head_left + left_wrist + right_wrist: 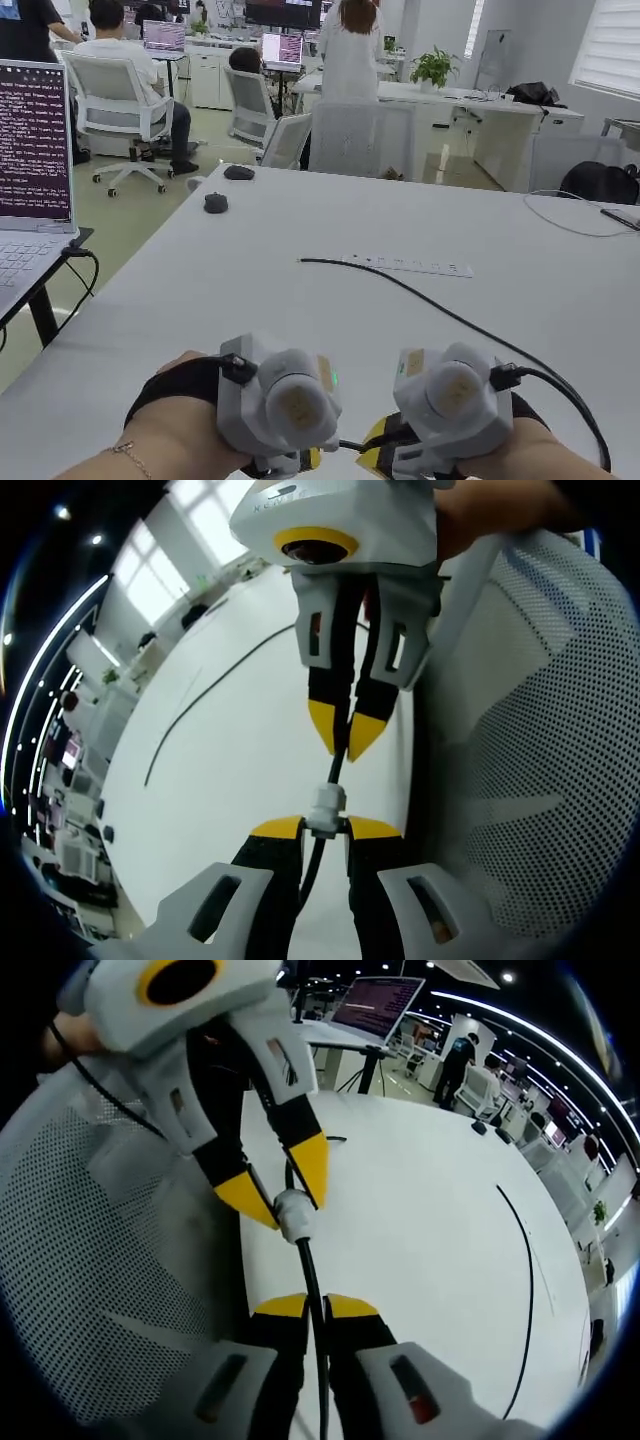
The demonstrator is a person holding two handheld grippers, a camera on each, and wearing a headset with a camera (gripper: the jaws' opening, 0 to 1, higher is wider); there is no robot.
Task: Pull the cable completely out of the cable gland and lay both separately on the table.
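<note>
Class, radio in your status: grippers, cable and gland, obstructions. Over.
Left gripper shut on gland. Right gripper shut on cable. Cable not yet out of gland. Mesh chair back close alongside.

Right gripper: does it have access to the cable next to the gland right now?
Looks like yes: the right gripper is closed on the cable just short of the cable gland, which the left gripper clamps; nothing sits between them.

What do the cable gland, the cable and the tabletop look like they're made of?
Cable gland: likely plastic; white, smooth, slightly glossy moulded look. Cable: probably a rubber or PVC sheath; matte black, lying in a soft curve. Tabletop: seems laminate; plain white with a faint sheen.
</note>
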